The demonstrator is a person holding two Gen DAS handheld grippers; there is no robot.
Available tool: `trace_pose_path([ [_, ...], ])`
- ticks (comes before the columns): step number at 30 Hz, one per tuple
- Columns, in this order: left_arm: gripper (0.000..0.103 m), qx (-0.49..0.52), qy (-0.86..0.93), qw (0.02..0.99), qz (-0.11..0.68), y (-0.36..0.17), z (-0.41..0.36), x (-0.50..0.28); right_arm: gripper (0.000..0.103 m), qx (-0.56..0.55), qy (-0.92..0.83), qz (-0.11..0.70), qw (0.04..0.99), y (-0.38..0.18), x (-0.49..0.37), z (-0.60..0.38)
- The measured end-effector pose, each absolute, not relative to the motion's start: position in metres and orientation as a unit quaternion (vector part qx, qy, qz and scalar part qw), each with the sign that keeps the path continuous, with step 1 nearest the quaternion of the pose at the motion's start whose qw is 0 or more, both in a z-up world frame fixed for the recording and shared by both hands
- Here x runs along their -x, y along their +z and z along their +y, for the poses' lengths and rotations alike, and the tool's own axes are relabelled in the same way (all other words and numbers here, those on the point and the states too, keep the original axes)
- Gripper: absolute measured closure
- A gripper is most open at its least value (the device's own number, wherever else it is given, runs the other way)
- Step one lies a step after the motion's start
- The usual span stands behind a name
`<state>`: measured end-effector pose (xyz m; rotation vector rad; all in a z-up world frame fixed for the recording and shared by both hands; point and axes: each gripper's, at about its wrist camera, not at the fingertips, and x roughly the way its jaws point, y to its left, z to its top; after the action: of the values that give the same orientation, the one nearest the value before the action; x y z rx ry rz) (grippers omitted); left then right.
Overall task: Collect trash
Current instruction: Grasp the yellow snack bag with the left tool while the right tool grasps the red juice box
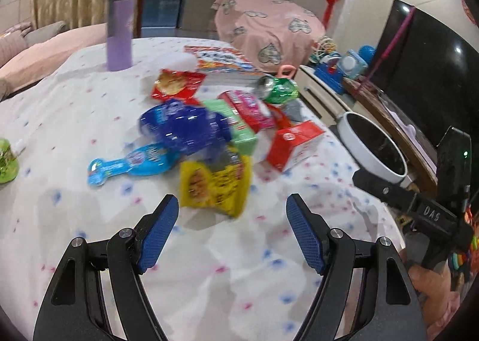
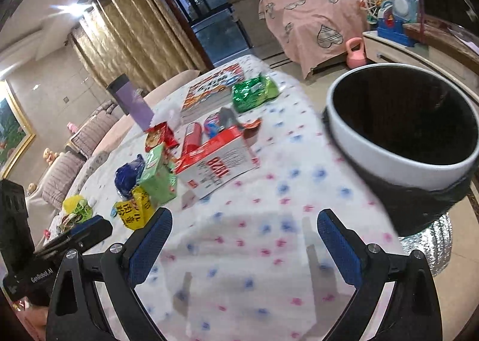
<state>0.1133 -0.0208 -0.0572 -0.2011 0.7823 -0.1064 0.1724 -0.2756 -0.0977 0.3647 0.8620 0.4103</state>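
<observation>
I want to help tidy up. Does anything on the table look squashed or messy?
Yes. The green can lies on its side, crumpled, by the books. Wrappers and boxes sit in a loose heap mid-table, like the yellow packet. The bin stands upright.

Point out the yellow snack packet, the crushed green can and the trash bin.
yellow snack packet (image 1: 214, 183), left wrist view, packet's middle.
crushed green can (image 1: 278, 89), left wrist view, can's side.
trash bin (image 2: 389, 152), right wrist view, white outer wall.
</observation>
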Motion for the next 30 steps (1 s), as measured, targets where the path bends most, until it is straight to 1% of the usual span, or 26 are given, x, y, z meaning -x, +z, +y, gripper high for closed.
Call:
trace_pose_path([
  [8, 0.027, 0.112, -0.041, 0.913, 0.389, -0.068, 0.003, -0.119, 0.005, -0.179, 0.197, 0.416, 0.869, -0.093, -0.19, -0.232],
  [15, 0.028, 0.113, -0.064, 0.911, 0.392, -0.074, 0.002, -0.133, 0.005, -0.189, 0.17, 0.432, 0.865, -0.1, -0.225, -0.201],
  [17, 0.032, 0.113, -0.069, 0.909, 0.394, -0.077, 0.0, -0.138, 0.005, -0.198, 0.157, 0.445, 0.859, -0.106, -0.237, -0.198],
  [18, 0.038, 0.112, -0.071, 0.908, 0.397, -0.079, -0.001, -0.14, 0.005, -0.199, 0.153, 0.45, 0.857, -0.108, -0.24, -0.197],
  [19, 0.042, 0.115, -0.074, 0.905, 0.403, -0.082, -0.001, -0.144, 0.006, -0.202, 0.149, 0.456, 0.854, -0.112, -0.245, -0.197],
  [20, 0.05, 0.119, -0.08, 0.901, 0.409, -0.086, -0.002, -0.148, 0.008, -0.204, 0.146, 0.46, 0.852, -0.114, -0.248, -0.197],
  [21, 0.058, 0.123, -0.086, 0.898, 0.414, -0.089, -0.003, -0.151, 0.013, -0.206, 0.144, 0.464, 0.849, -0.117, -0.25, -0.198],
  [22, 0.064, 0.124, -0.09, 0.896, 0.416, -0.091, -0.004, -0.152, 0.018, -0.209, 0.142, 0.467, 0.848, -0.119, -0.25, -0.2],
  [23, 0.067, 0.126, -0.095, 0.895, 0.417, -0.092, -0.006, -0.153, 0.028, -0.216, 0.142, 0.47, 0.844, -0.122, -0.25, -0.204],
  [24, 0.074, 0.127, -0.099, 0.895, 0.416, -0.091, -0.007, -0.152, 0.031, -0.226, 0.15, 0.469, 0.841, -0.123, -0.249, -0.208],
  [25, 0.08, 0.129, -0.107, 0.894, 0.416, -0.09, -0.01, -0.152, 0.037, -0.233, 0.161, 0.464, 0.839, -0.123, -0.245, -0.213],
  [26, 0.084, 0.13, -0.113, 0.893, 0.416, -0.089, -0.011, -0.151, 0.048, -0.235, 0.167, 0.459, 0.84, -0.12, -0.242, -0.216],
  [27, 0.088, 0.132, -0.119, 0.892, 0.416, -0.088, -0.013, -0.15, 0.057, -0.232, 0.167, 0.456, 0.843, -0.117, -0.238, -0.218],
  [28, 0.091, 0.133, -0.127, 0.89, 0.417, -0.087, -0.016, -0.148, 0.061, -0.228, 0.169, 0.452, 0.846, -0.113, -0.234, -0.222],
  [29, 0.091, 0.133, -0.135, 0.889, 0.417, -0.086, -0.02, -0.146, 0.064, -0.225, 0.171, 0.45, 0.847, -0.109, -0.23, -0.226],
  [30, 0.091, 0.132, -0.139, 0.889, 0.416, -0.084, -0.023, -0.144, 0.065, -0.225, 0.172, 0.449, 0.847, -0.107, -0.227, -0.23],
])
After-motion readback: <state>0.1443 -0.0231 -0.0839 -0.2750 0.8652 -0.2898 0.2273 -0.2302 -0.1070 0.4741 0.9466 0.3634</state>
